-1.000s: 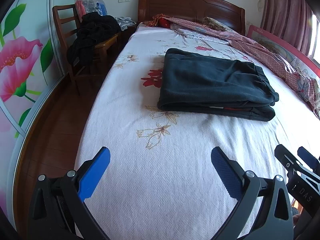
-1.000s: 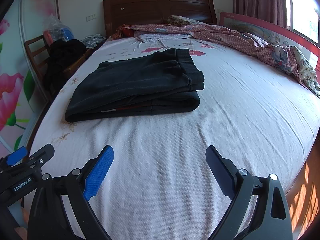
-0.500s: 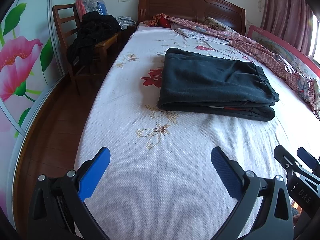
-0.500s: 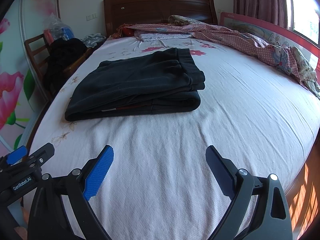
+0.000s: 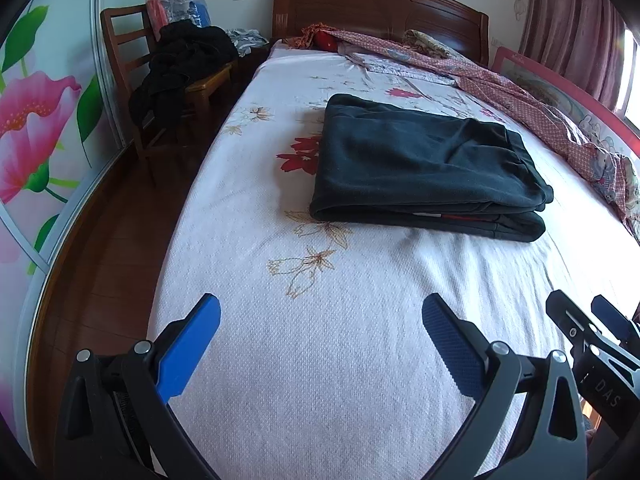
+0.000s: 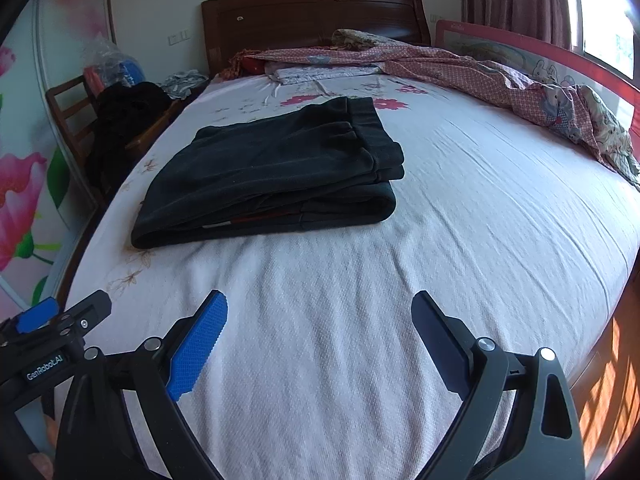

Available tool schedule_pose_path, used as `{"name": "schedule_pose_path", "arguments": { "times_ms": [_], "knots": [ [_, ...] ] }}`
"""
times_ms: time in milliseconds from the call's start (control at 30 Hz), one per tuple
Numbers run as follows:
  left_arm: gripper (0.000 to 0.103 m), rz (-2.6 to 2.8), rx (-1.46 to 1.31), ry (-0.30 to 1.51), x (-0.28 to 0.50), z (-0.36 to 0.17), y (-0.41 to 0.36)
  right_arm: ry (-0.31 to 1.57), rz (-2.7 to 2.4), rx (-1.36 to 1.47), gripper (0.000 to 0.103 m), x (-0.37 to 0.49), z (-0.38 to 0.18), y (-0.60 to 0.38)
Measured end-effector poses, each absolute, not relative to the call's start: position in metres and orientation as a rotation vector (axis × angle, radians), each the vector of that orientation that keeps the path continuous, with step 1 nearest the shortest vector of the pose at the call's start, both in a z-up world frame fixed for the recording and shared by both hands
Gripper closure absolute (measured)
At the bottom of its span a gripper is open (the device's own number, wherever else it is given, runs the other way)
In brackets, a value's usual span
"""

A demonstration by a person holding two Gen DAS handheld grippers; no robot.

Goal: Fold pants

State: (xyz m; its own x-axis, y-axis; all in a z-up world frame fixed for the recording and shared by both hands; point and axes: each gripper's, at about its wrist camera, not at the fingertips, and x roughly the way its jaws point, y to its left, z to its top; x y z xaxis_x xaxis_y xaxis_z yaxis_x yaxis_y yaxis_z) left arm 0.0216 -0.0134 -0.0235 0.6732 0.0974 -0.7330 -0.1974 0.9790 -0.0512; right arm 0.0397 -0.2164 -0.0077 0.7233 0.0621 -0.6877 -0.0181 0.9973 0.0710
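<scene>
From the left wrist, the left claw (image 5: 320,332) is spread wide with nothing between its blue pads, hanging above the near part of the bed (image 5: 360,360). The pants (image 5: 420,168) lie well ahead of it in the middle of the bed, already folded into a thick dark rectangle of several layers. The rounded fold edge faces the camera, and a bit of red and white shows between the layers there. The cloth looks soft and fleecy, fairly heavy for fabric, so it would likely sag and slide open if lifted from one point.

From the right wrist, the right claw (image 6: 320,320) is likewise spread and empty, over bare sheet near the foot of the bed. The pants (image 6: 272,168) sit ahead and slightly left, with the ribbed waistband stacked on the right end. That waistband is probably the firmest place to pinch. For another fold or a lift, each claw would best take all layers together at the two near corners.
</scene>
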Motion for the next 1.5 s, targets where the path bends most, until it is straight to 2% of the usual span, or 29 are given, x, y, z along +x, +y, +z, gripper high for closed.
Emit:
{"name": "schedule_pose_path", "arguments": {
  "times_ms": [100, 267, 433, 567, 667, 800, 1067, 1267, 1500],
  "knots": [
    [0.002, 0.152, -0.139, 0.875, 0.028, -0.019, -0.013, 0.77, 0.037, 0.123, 0.011, 0.038, -0.004, -0.229],
    [0.002, 0.174, -0.071, 0.875, 0.029, -0.001, -0.015, 0.819, 0.08, 0.307, 0.011, 0.025, -0.003, -0.261],
    [0.002, 0.213, 0.063, 0.824, 0.019, 0.023, -0.024, 0.928, 0.193, 0.544, 0.011, 0.007, -0.027, -0.29],
    [0.002, 0.208, 0.137, 0.8, 0.005, 0.044, -0.032, 0.992, 0.189, 0.611, 0.011, 0.003, -0.045, -0.299],
    [0.002, 0.224, 0.183, 0.745, -0.007, 0.059, -0.037, 0.98, 0.175, 0.6, 0.011, 0.003, -0.043, -0.298],
    [0.002, 0.121, 0.063, 0.761, -0.016, 0.069, -0.032, 0.997, 0.178, 0.585, 0.011, 0.002, -0.044, -0.295],
    [0.002, 0.094, 0.095, 0.765, -0.02, 0.065, -0.042, 1.024, 0.178, 0.534, 0.011, 0.008, -0.047, -0.288],
    [0.002, 0.115, 0.015, 0.746, -0.023, 0.067, -0.031, 1.044, 0.169, 0.538, 0.011, 0.01, -0.052, -0.289],
    [0.002, -0.011, -0.151, 0.94, 0.0, 0.026, -0.014, 1.031, 0.143, 0.54, 0.011, 0.009, -0.051, -0.294]
  ]
}}
